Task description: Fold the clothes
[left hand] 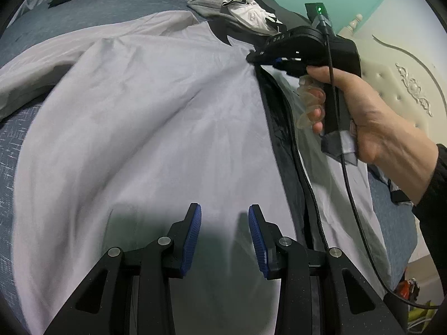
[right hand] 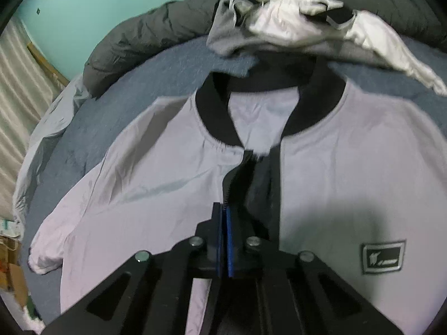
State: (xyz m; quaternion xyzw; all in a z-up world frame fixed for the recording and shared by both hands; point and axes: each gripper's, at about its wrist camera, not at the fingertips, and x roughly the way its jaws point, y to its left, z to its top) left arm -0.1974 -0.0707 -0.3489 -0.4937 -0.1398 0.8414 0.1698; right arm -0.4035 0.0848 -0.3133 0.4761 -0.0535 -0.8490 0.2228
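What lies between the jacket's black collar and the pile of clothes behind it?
Only a bare strip of blue bed cover separates the collar from the pile, shown in the right wrist view.

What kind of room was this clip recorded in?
Most likely a bedroom: the pale grey zip-up jacket lies spread on a blue-covered bed, with a cream tufted headboard to one side and a dark grey quilt bunched along the teal wall.

jacket (right hand: 349, 167): pale lilac, black collar | bedsheet (right hand: 156, 92): flecked blue

Blue bedspread (right hand: 156, 106), teal wall (right hand: 111, 5), cream padded headboard (left hand: 396, 89), striped curtain (right hand: 16, 83)
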